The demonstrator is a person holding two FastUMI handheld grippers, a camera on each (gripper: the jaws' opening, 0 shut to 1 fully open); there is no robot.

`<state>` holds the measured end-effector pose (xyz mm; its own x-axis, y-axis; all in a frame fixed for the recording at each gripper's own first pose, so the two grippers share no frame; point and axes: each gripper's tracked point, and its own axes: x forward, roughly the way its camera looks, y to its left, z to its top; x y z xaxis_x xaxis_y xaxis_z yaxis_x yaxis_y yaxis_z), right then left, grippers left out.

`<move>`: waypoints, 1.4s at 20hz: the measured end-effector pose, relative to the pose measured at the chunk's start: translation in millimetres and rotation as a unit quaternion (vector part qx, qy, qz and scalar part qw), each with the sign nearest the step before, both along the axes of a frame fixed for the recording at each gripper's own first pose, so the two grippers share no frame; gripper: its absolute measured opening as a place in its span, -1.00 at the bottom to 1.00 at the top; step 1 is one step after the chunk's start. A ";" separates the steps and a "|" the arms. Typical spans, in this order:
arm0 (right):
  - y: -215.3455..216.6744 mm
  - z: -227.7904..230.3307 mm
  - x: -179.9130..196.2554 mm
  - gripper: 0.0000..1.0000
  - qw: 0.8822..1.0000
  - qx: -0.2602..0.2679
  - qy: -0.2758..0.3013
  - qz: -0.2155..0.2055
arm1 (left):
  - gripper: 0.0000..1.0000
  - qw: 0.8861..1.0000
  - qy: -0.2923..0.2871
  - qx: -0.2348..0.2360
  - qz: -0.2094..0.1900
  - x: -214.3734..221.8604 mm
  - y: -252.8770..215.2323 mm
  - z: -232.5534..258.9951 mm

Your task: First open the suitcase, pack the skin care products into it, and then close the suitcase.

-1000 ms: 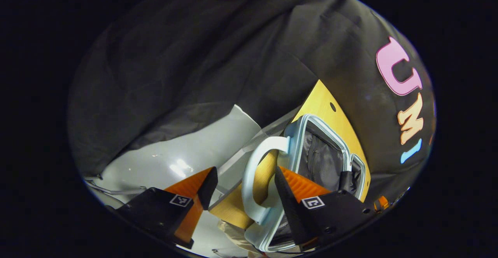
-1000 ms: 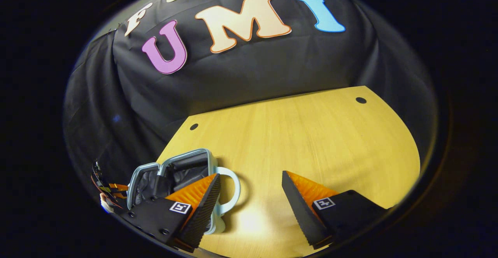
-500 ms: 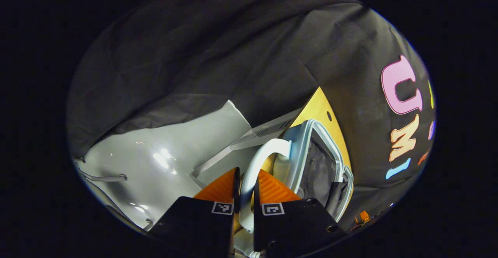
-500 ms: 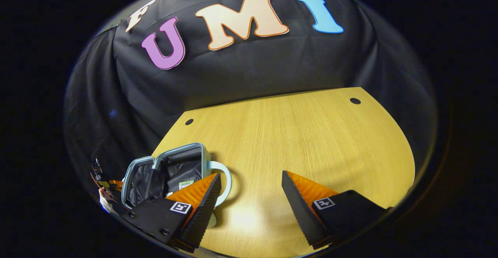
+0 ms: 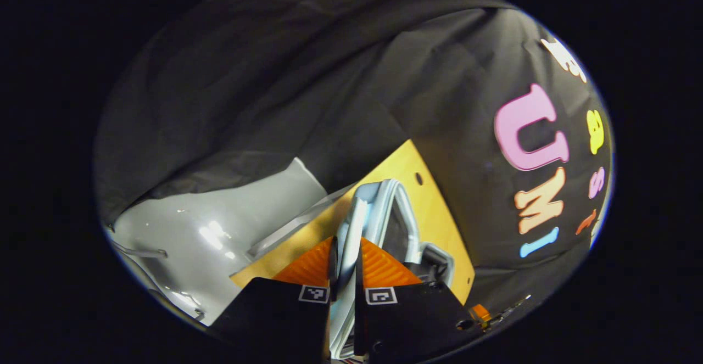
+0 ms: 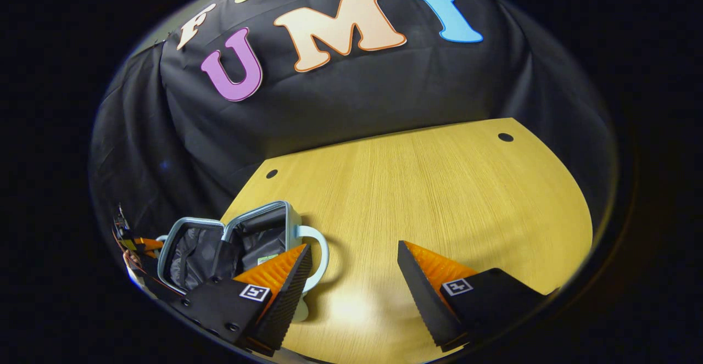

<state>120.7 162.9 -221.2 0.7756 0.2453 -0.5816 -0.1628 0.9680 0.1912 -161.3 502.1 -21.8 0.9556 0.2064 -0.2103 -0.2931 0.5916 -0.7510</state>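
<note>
Two fingers of the left gripper (image 5: 345, 262) press on a pale blue strip between them, a handle (image 5: 347, 243) of the suitcase (image 5: 384, 216), which rises just ahead of the tips in the left gripper view. The gripper is rolled, so the wooden table (image 5: 434, 210) slants away to its right. Beyond lies grey floor (image 5: 219, 221) to its left.

In the right gripper view, the right gripper (image 6: 354, 268) hovers low over the table (image 6: 428, 188) with fingers spread wide and nothing between them. Just past its left finger (image 6: 280, 281) the suitcase (image 6: 230, 238) lies open, dark lining showing, a loop handle (image 6: 318, 254) facing the gap. Farther left, the other gripper (image 6: 134, 243) sits at the case's far side.
</note>
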 end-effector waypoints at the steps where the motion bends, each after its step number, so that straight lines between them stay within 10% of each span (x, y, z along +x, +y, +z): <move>1: -1.9 0.4 -0.4 0.95 1.000 0.004 0.000 -0.001 | -0.81 1.000 -0.004 0.014 -0.006 0.5 -11.6 14.2; 16: -72.1 0.5 14.4 0.95 1.000 0.014 -0.011 0.020 | -0.76 0.977 -0.023 0.165 -0.133 83.9 -243.6 137.5; 28: -112.1 18.1 15.4 0.94 0.999 0.034 -0.016 0.014 | -0.76 0.935 0.080 0.158 -0.307 198.4 -404.7 52.3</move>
<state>136.1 50.8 -203.1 0.7856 0.3052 -0.5383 -0.1958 0.9478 0.2517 37.1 97.4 30.5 0.8760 -0.2946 -0.3818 0.0808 0.8702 -0.4860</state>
